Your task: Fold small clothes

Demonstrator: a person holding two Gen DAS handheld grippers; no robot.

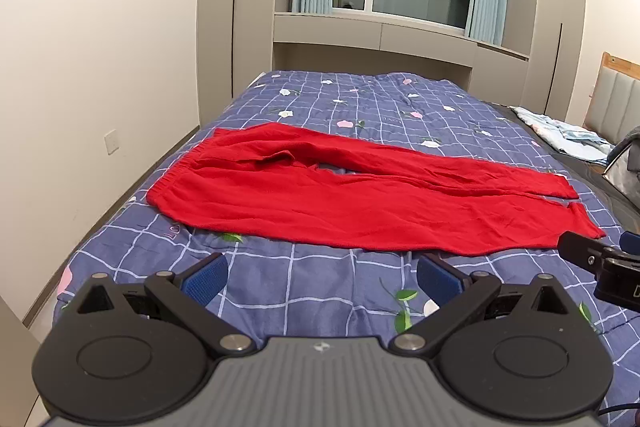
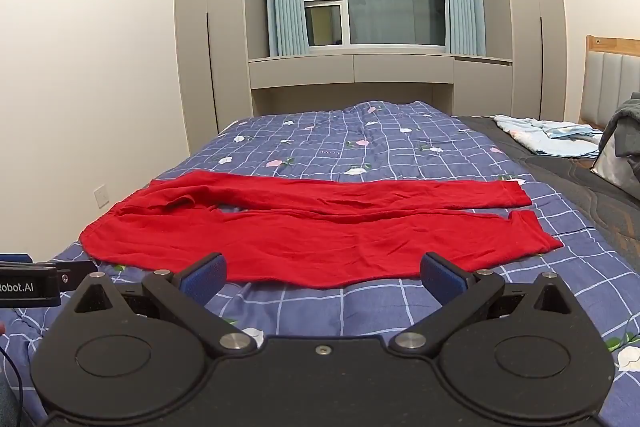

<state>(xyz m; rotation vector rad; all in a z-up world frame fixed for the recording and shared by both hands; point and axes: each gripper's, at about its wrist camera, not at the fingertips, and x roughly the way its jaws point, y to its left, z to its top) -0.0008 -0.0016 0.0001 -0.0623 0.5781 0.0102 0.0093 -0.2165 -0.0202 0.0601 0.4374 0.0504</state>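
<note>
Though wrinkled, soft red trousers (image 1: 320, 199) (flat)

A bed (image 1: 320, 291) in a blue checked floral quilt is filling the lower frame; red trousers (image 1: 340, 203) are lying flat across its middle, pale bedding (image 1: 560, 135) sitting at right.

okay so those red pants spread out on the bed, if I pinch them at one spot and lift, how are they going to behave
The red pants look thin and soft, with shallow wrinkles, so they will probably drape limply from one pinch point. They lie flat on the quilt, so they seem light for their spread. The two legs lie apart at the cuffs and may swing separately. Pushed, the fabric would likely bunch rather than slide whole.
</note>
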